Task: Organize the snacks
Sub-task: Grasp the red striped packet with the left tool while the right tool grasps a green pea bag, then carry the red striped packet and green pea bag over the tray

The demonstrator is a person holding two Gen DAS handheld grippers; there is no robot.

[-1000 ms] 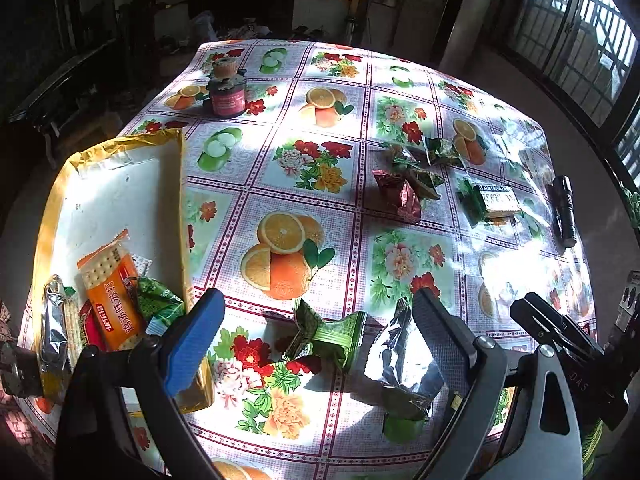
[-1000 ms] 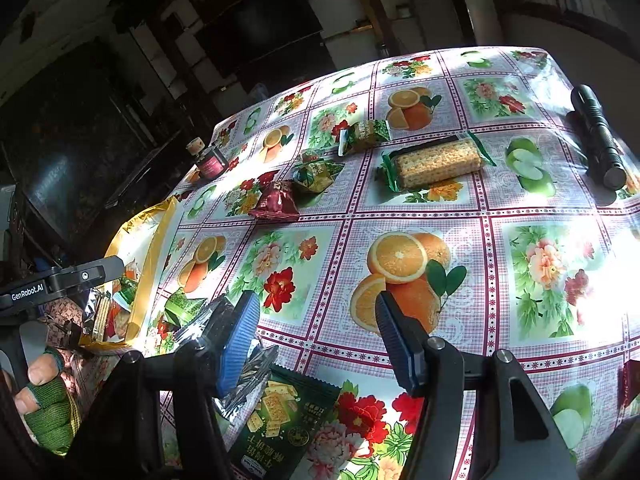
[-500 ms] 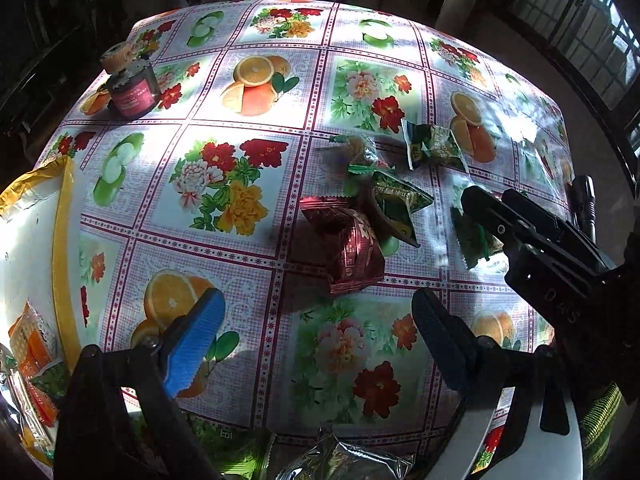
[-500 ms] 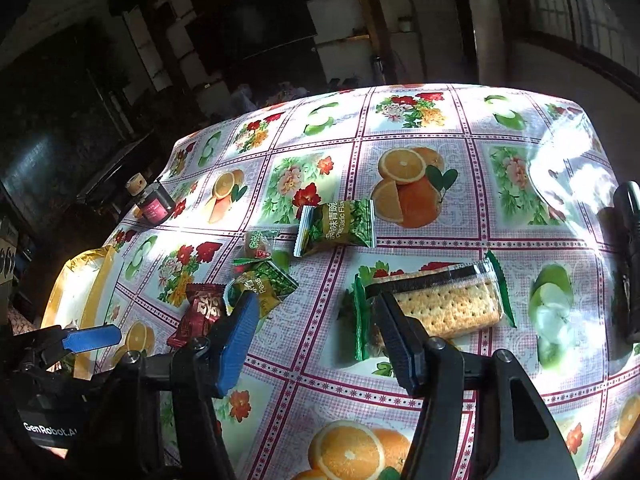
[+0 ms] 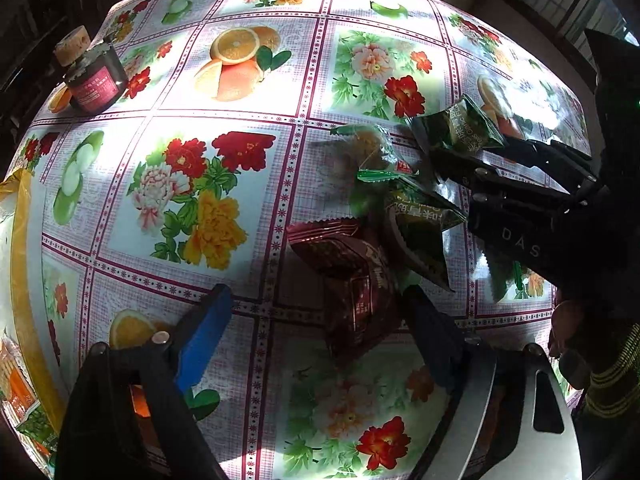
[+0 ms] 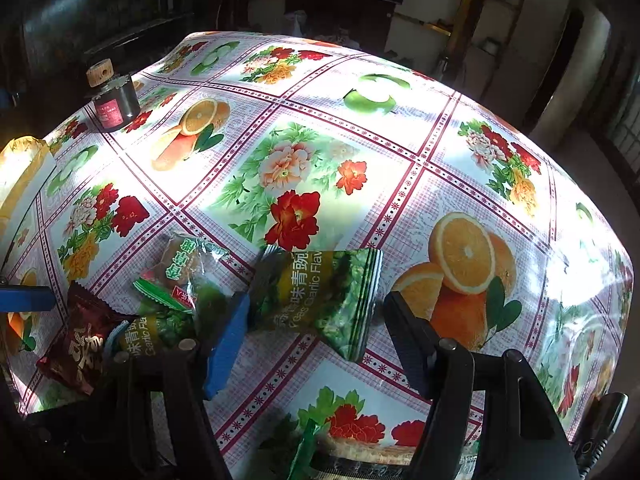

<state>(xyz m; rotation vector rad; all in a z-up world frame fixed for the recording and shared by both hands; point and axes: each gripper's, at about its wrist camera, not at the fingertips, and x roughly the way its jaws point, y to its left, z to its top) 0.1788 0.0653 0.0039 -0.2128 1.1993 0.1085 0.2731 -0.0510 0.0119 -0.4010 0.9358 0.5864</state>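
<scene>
both grippers low over the snack cluster, jaws narrowing

the left gripper pointed steeply down at the surface, which was covered by a cloth printed with flowers and fruit. its blue-padded fingers stood apart and were closing. the dark red snack packet lay between them, close against the right-hand finger, with clear cloth between it and the blue pad, so nothing was clamped yet.

the right gripper tilted down less steeply. its jaws were apart and closing too, and the green garlic pea packet lay between them. the packet's left end sat against or just over the blue pad, while a gap showed between its right corner and the dark finger; whether the pad pressed on it could not be told. in the left wrist view the right gripper's black body crossed in from the right, and below it a hand in a striped cuff showed at the edge.

between the two packets sat a clear-wrapped cake and a second green pea packet, all bunched close together, some overlapping. in the right wrist view, the green end of another wrapper showed at the bottom edge, between the gripper's arms.

a yellow-rimmed tray lay at the left edge of the surface, with an orange cracker pack inside it. well apart, at the far left corner, stood a dark jar with a pink label and a cork-coloured ring just beside it.
</scene>
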